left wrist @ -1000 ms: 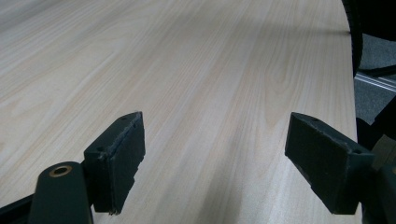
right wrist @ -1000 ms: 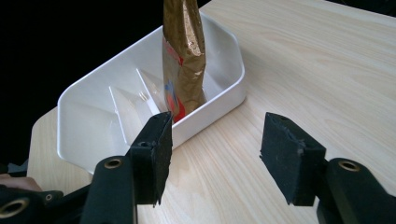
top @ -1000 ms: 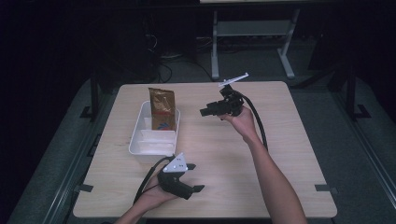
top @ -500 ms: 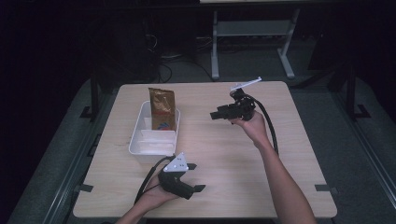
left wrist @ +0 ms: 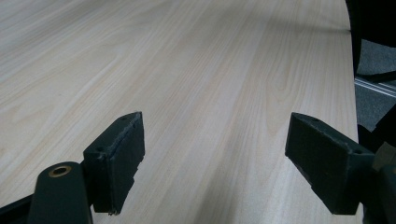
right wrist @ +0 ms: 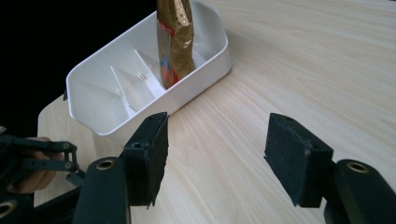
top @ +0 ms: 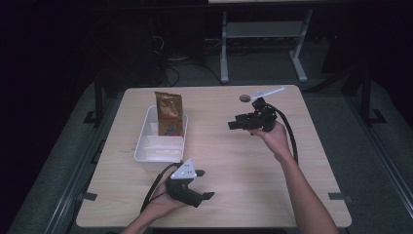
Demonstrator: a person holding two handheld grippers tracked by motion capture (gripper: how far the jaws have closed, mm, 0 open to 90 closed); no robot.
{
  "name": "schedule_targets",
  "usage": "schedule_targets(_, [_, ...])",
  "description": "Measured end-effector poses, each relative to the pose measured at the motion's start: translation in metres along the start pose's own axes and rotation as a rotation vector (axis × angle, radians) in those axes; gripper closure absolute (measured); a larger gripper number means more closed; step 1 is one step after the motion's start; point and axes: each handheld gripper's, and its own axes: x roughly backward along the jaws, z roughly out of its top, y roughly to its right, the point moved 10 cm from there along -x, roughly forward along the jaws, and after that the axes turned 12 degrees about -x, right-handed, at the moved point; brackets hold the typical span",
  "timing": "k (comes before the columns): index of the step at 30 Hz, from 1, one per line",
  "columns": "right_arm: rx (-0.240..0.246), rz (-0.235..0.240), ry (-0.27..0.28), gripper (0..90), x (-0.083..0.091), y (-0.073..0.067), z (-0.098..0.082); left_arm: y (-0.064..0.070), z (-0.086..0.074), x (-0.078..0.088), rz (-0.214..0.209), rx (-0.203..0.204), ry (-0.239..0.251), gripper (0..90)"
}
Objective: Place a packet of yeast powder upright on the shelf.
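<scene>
A gold-brown pouch (top: pixel 169 113) stands upright in the far compartment of a white divided tray (top: pixel 141 144) on the left half of the wooden table. My right gripper (top: pixel 234 125) hovers over the table right of the tray and points towards it. Its jaws have just been opening and stand open with nothing between them. In the right gripper view (right wrist: pixel 217 130) the pouch (right wrist: pixel 175 42) and the tray (right wrist: pixel 198 86) lie ahead, a short way off. My left gripper (top: pixel 205 184) rests near the front edge, open and empty, with bare wood in the left gripper view (left wrist: pixel 215 140).
The tray's near compartments hold only their white dividers (right wrist: pixel 126 86). Bare tabletop (top: pixel 238 165) stretches between the two grippers. The right table edge (left wrist: pixel 350 70) drops to dark floor. A grey metal stand (top: pixel 263 34) sits on the floor behind the table.
My right gripper has moved to the right across the table, away from the tray and pouch. The left gripper has stayed where it was.
</scene>
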Motion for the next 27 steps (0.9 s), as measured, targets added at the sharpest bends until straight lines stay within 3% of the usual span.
schedule_targets(27, [-0.023, -0.030, 0.009, 36.4, 0.044, 0.013, -0.050, -0.004, 0.001, -0.004, 0.015, -0.006, -0.004, 19.6])
